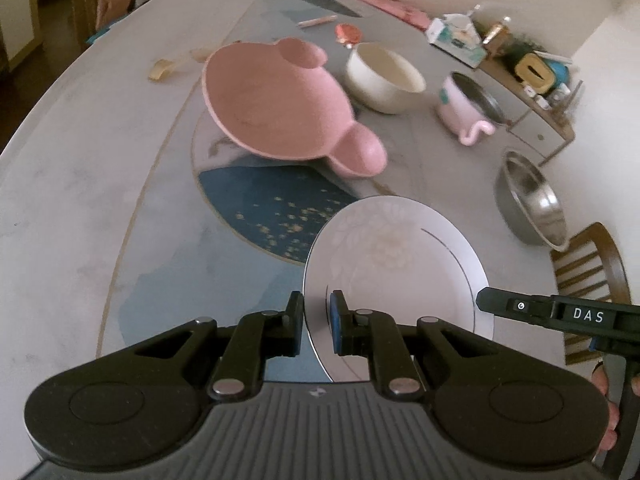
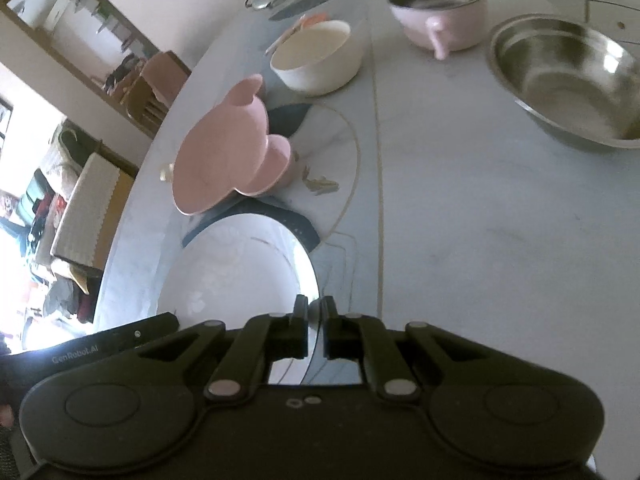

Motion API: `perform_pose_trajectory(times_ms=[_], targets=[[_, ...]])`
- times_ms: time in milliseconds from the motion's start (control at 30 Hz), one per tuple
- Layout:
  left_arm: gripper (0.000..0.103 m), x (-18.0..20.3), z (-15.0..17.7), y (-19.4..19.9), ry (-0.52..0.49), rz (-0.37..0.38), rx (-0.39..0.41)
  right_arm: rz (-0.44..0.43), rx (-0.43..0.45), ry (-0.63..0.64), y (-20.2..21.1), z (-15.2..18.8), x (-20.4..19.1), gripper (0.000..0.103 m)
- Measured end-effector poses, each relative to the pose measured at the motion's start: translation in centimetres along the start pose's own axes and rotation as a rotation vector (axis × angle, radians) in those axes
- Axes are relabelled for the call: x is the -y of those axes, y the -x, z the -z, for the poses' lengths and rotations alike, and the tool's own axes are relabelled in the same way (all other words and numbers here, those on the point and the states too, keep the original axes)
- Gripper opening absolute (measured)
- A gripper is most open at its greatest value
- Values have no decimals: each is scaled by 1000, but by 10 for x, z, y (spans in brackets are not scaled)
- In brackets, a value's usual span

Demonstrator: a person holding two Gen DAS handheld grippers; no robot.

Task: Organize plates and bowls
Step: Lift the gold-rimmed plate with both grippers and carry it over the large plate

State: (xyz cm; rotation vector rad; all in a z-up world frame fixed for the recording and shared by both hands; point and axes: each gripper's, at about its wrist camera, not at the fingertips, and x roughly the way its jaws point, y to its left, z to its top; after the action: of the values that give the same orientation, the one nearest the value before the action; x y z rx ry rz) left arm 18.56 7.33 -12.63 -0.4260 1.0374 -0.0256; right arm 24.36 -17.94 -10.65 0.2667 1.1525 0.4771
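Both grippers grip the round white floral-print plate [image 1: 394,264], held over the pale marble bench [image 1: 80,184]. The left hand-held gripper [image 1: 316,326] clamps one edge of the plate; the right hand-held gripper [image 2: 317,330] is closed on the opposite rim. Beyond the plate sits the pink bear-shaped dish [image 1: 276,108], tilted, with the cream round bowl [image 1: 384,78], pink handled pot [image 1: 470,110] and stainless steel bowl [image 1: 532,204] farther from the plate.

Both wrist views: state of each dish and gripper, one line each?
White plate: held at its rim by both grippers.
Left gripper: shut on plate rim.
Right gripper: shut on plate rim.
Pink bear plate: tilted, empty.
Cream bowl: upright, empty.
Pink handled bowl: upright.
Steel bowl: upright, empty.
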Motion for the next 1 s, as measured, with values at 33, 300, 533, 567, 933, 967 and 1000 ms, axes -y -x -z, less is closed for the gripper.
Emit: perform_pose_trajectory(times_ms=[33,300,533,567,933,967,1000], targets=[[13,3,1,3,-8,6,0,1,11,-6,7,3,1,7],[13,38,17,16,-103,63,-20,20,82,-68,54,32,14,7],[13,67,37,15,-193,109,-54,47,129,-156,85,65,36,6],[13,72,41,14,-204,115,-61,50,136,-172,89,70,40,6],[13,118,80,-1,-353,149,-138,103,174,-324,120,130,82,6],[13,121,83,-3,-363,151,-144,106,175,-331,121,134,85,6],[13,123,85,-6,-375,152,-152,110,177,-343,122,139,88,6]])
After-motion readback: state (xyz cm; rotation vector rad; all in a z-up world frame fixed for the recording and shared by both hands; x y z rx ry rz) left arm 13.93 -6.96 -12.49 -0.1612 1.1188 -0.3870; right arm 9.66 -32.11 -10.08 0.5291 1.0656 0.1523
